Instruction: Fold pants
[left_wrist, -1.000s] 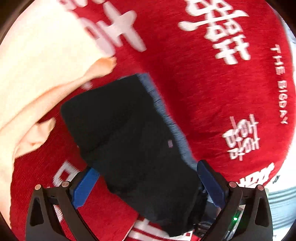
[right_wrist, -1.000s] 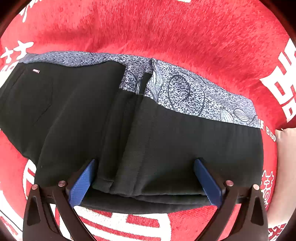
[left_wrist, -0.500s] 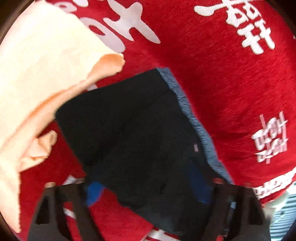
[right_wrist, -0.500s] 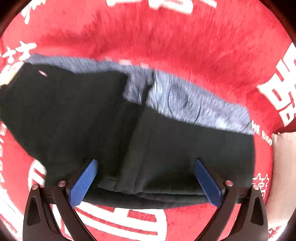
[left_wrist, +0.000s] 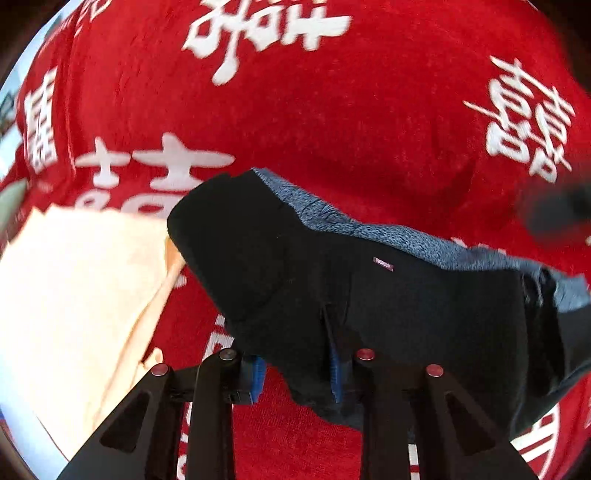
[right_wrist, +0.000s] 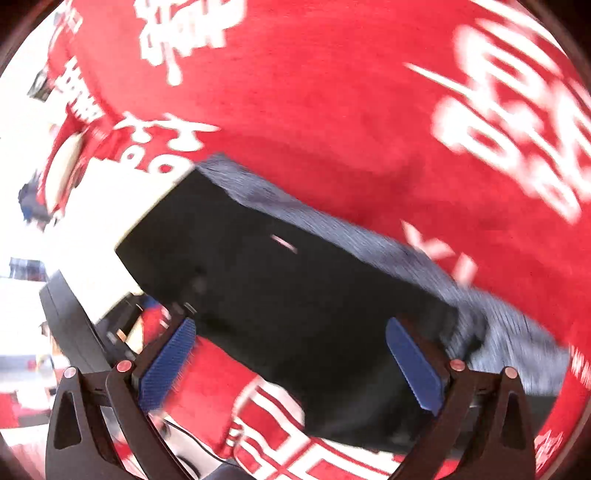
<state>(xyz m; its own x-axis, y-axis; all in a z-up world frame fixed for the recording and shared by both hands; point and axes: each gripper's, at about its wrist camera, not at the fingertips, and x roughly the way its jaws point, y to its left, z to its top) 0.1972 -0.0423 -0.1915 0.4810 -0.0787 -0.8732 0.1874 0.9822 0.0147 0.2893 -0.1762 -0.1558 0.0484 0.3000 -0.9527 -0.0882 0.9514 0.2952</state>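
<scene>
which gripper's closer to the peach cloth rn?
Left. The left gripper, jaws shut on the pants, sits just beside the peach cloth. The right gripper, open, is over the pants' far side.

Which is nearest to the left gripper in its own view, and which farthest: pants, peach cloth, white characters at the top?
1. Pants: pinched between the left gripper fingers.
2. Peach cloth: to the left, beside the pants.
3. White characters: far top, on the red cloth.
</scene>
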